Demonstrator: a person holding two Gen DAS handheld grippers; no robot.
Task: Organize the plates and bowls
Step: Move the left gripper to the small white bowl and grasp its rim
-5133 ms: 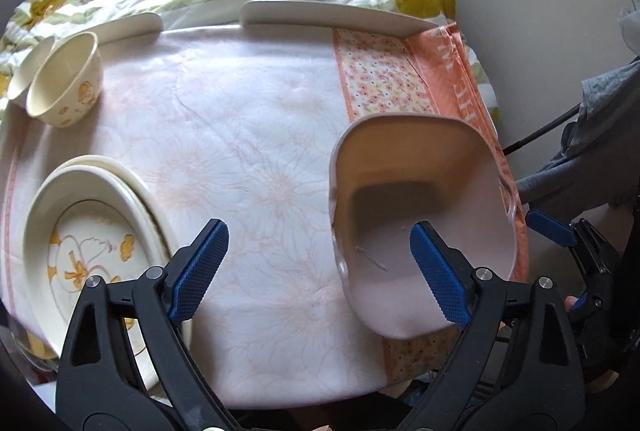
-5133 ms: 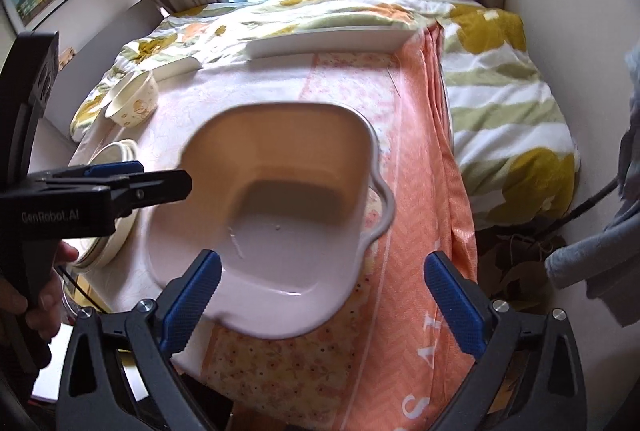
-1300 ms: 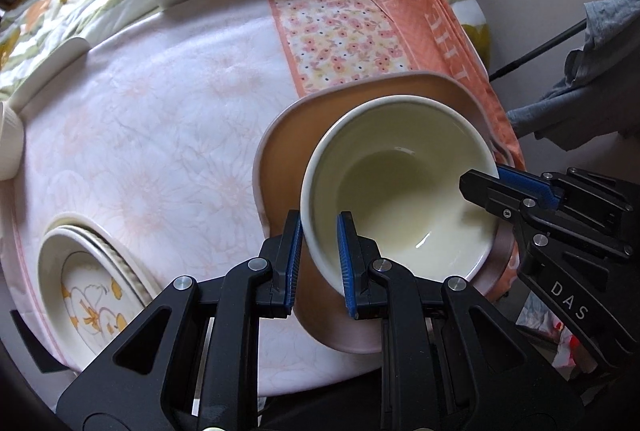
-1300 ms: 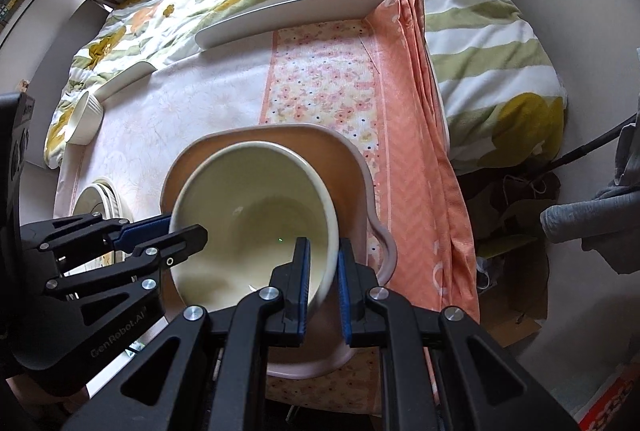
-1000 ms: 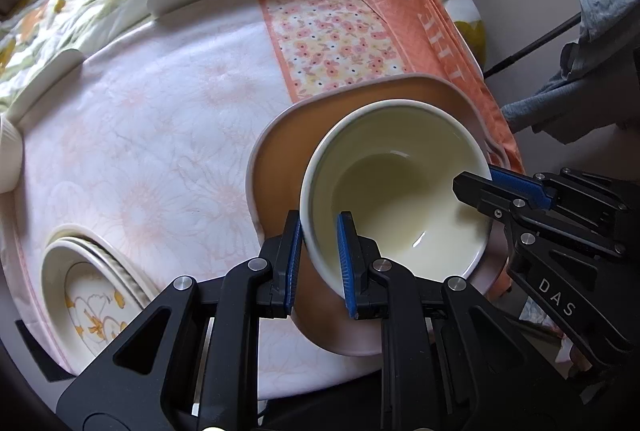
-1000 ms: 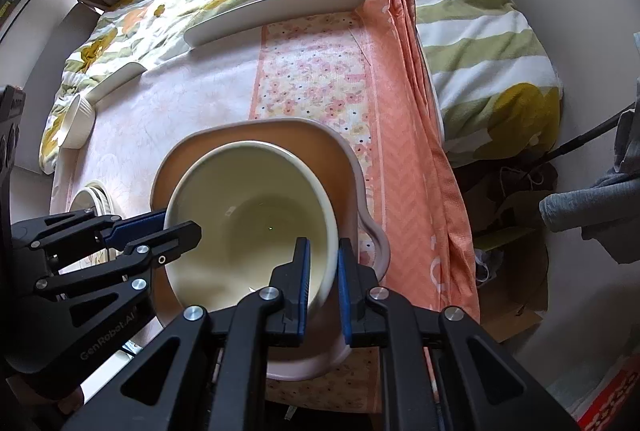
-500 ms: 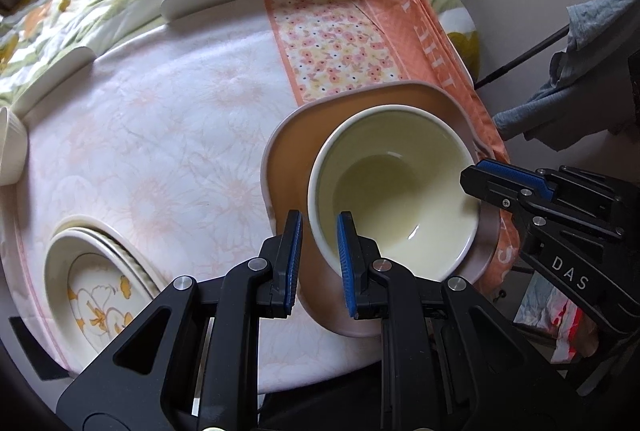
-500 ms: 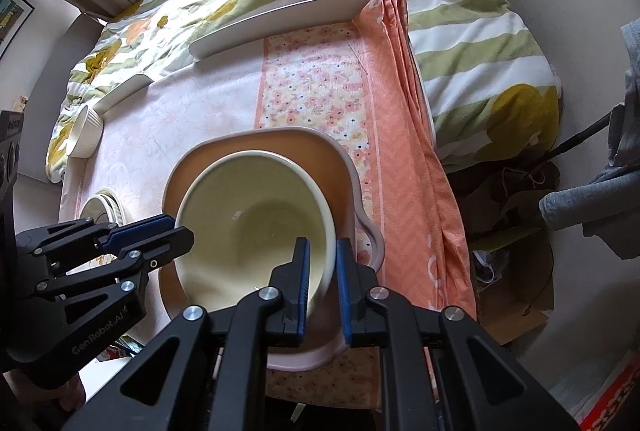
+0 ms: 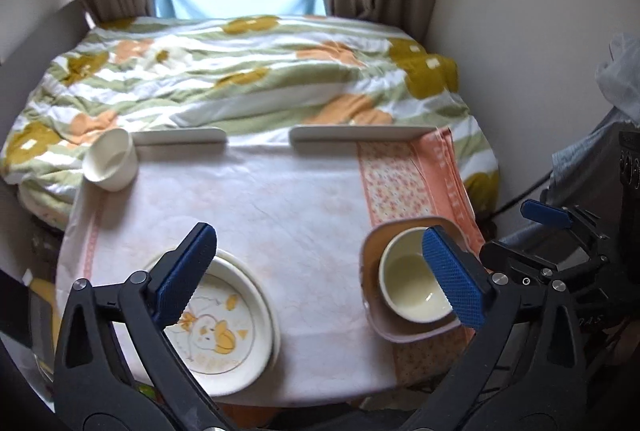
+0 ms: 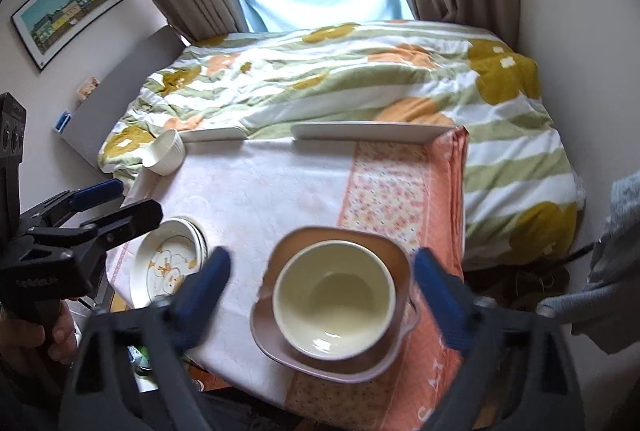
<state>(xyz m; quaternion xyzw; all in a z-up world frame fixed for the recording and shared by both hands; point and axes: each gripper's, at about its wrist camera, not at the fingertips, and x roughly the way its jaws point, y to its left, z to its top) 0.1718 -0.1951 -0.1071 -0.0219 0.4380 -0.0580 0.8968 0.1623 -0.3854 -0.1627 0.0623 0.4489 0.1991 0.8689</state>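
Observation:
A cream bowl (image 9: 412, 291) (image 10: 334, 295) sits inside a pink square dish (image 9: 400, 337) (image 10: 340, 371) at the table's near right corner. My left gripper (image 9: 320, 263) hovers high over the table's front, jaws opening wide with nothing between them. My right gripper (image 10: 324, 271) hangs above the bowl, jaws opening wide, pads well clear of its rim. A stack of plates with a chick picture (image 9: 224, 327) (image 10: 168, 263) lies at the near left. A small white bowl (image 9: 110, 161) (image 10: 166, 153) stands tilted at the far left corner.
The table wears a pale floral cloth (image 9: 280, 207) with an orange runner (image 9: 404, 183) on its right. Two white rails (image 9: 360, 133) line the far edge, with a flowered duvet (image 9: 240, 71) beyond. Grey clothing (image 10: 600, 291) hangs at the right, near the wall.
Both grippers were shut on the cream bowl's rim; now both have let go, spread wide and risen away. The bowl stays in the pink dish.

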